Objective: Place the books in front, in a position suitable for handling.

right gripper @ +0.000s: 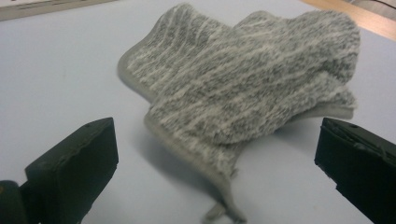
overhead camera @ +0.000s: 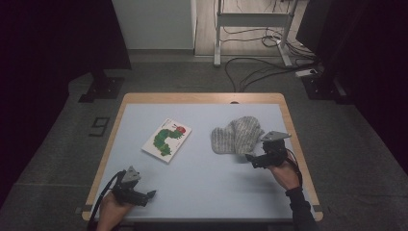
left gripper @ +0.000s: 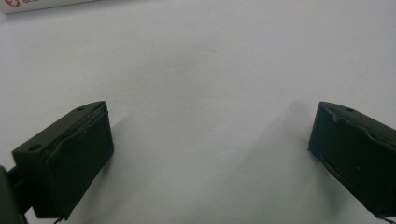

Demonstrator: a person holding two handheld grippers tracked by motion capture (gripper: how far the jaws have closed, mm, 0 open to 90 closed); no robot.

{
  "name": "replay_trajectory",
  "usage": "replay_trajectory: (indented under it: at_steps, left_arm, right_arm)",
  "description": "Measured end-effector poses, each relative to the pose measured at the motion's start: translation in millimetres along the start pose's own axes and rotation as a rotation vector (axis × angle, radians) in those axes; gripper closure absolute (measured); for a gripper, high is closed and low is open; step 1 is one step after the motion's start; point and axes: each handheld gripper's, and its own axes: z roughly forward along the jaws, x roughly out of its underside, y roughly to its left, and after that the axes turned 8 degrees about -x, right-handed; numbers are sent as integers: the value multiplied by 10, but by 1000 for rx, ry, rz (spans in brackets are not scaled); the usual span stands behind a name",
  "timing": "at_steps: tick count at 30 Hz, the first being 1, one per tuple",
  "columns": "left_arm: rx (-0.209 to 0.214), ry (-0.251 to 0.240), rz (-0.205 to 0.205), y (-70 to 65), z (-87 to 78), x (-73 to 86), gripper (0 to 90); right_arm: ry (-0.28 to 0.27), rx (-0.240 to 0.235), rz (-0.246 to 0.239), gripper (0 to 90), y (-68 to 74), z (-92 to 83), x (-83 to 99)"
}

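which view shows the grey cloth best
The right gripper view: the grey cloth lies close and folded, its weave clear, between open jaws. The high view shows it small, beside the right hand-held gripper.

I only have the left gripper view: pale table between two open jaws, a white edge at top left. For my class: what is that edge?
Observer: A book with a green caterpillar on its cover.
Operator: What is the right gripper near?
Observer: A grey mitt, lying in front of its open jaws, untouched.
Operator: Where is the mitt from the book?
Observer: To the book's right on the table, apart from it.
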Motion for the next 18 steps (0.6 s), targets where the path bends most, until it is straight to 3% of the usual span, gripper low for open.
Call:
replay_trajectory:
  at_steps: [10,18]
  left_arm:
    - [0,0,0,0,0,0,0]
    - [1,0,1,0,0,0,0]
  right_arm:
    - [-4,37,9,0,-154,114,-162]
    - [5,39,22,0,-279,254,-299]
